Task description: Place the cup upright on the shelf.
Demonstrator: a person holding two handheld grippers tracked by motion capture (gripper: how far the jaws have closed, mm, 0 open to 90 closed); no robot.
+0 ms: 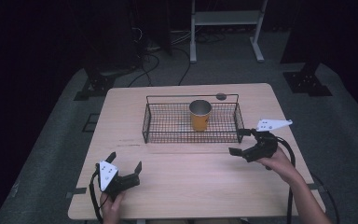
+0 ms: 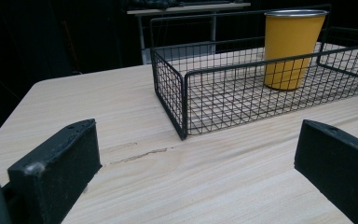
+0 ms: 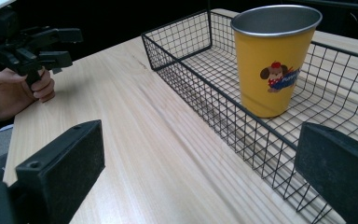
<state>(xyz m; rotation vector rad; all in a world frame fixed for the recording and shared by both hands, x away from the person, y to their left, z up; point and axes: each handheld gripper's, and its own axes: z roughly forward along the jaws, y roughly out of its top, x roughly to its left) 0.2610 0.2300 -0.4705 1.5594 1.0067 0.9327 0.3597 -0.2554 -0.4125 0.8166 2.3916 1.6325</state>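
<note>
With both the left gripper (image 1: pixel 125 168) and right gripper (image 1: pixel 241 141) spread wide and empty, a careless reach could snag the basket (image 1: pixel 145 122) rim and topple the cup (image 1: pixel 200 115).

Dim overall, room beyond the wooden table (image 1: pixel 177 163) near black toward upper left and right. Soft overhead light, faint shadows. Slightly soft high view; blurred foreground in both gripper views; mild glare on the cup rim (image 3: pixel 276 18).
</note>
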